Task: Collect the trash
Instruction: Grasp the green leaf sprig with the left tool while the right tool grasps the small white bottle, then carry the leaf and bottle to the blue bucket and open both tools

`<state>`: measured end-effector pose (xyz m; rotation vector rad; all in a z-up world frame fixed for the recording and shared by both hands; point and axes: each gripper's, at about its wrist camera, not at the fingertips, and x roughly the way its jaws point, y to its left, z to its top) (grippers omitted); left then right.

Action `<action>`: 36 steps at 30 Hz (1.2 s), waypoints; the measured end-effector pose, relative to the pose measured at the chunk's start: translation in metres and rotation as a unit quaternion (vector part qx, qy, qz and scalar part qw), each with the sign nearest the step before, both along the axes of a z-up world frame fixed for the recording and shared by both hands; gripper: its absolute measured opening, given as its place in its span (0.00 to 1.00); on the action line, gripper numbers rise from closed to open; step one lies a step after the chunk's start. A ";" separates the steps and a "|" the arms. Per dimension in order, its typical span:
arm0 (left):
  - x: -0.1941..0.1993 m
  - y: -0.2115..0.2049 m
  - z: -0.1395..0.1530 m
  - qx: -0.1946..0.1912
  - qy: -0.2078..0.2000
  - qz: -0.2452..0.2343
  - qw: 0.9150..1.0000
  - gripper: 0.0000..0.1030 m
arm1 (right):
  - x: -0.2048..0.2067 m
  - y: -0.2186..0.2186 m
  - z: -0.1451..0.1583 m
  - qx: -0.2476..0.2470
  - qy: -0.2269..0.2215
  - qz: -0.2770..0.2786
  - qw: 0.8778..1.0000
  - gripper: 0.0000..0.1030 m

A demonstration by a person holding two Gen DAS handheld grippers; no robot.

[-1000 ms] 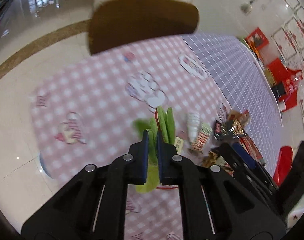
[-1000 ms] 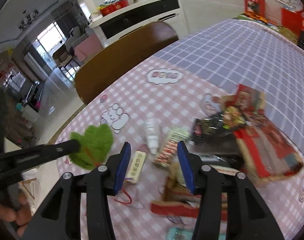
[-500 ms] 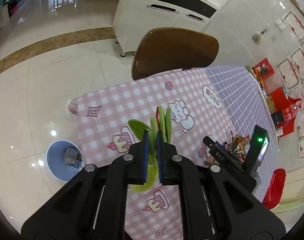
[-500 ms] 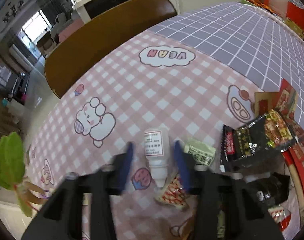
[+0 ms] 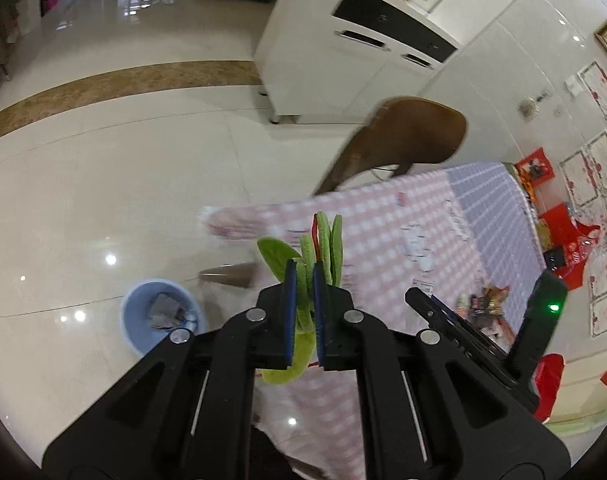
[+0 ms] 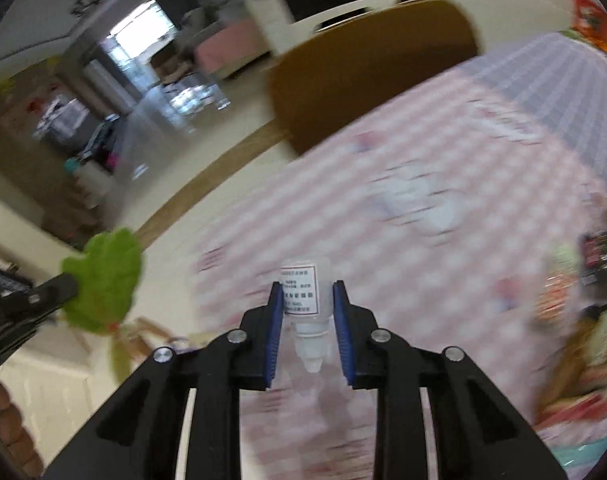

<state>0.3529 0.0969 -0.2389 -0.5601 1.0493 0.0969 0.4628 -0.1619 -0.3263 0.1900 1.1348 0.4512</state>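
My left gripper (image 5: 303, 270) is shut on a bunch of green leaves (image 5: 329, 240) tied with a red band, and holds it over the table's corner, near the floor. A light blue bin (image 5: 131, 320) with some trash in it stands on the floor below and to the left. My right gripper (image 6: 305, 294) is shut on a small white plastic bottle (image 6: 301, 280) with a printed label, cap toward the camera, held above the pink checked tablecloth (image 6: 423, 152). In the right wrist view the leaves (image 6: 103, 280) hang at the left.
A brown chair (image 5: 403, 140) stands at the table's far side. Several snack wrappers (image 6: 583, 280) lie in a pile on the right of the table. A white cabinet (image 5: 343, 60) stands beyond on a glossy tiled floor (image 5: 103, 180).
The left gripper carried the leaves from above the table out past its corner, and the bin came into view. The right gripper shut on the bottle and moved it left, away from the wrappers.
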 end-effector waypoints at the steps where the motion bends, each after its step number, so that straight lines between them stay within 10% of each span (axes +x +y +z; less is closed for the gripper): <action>1: -0.006 0.010 -0.001 0.002 0.005 0.005 1.000 0.07 | -0.005 0.012 0.001 0.003 0.003 0.010 1.000 0.24; 16: -0.078 0.115 -0.093 -0.001 0.123 0.033 0.992 0.08 | -0.081 0.175 -0.039 -0.003 0.084 0.125 0.989 0.24; 31: -0.075 0.138 -0.137 -0.031 0.177 0.006 0.984 0.09 | -0.108 0.217 -0.065 -0.031 0.105 0.127 0.986 0.24; 36: -0.077 0.144 -0.141 -0.029 0.183 0.014 0.983 0.60 | -0.110 0.224 -0.069 -0.037 0.110 0.129 0.985 0.24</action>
